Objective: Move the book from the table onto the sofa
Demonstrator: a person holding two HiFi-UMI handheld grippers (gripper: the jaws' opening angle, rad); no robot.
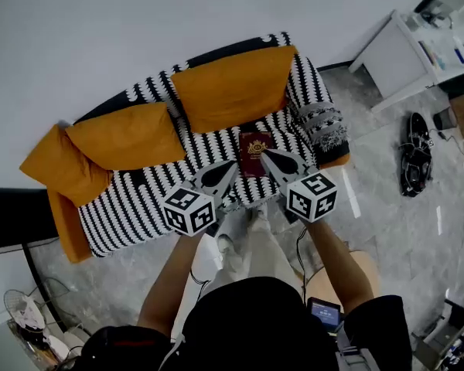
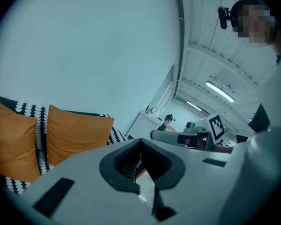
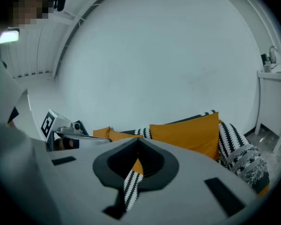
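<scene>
A: Book [image 1: 255, 151] is on the sofa [image 1: 131, 203], flat on the striped seat, just in front of the big orange cushion [image 1: 232, 87]!

B: Which way does it lie?

A: Long axis runs from the seat's front edge to the backrest, dark red cover up. There's a gold crest, but the lettering is too small to read.

B: And the claws?

A: Left gripper [image 1: 233, 164] pinched together, empty. Right gripper [image 1: 264, 154] the same. Both tips hover either side of the book's near end.
</scene>
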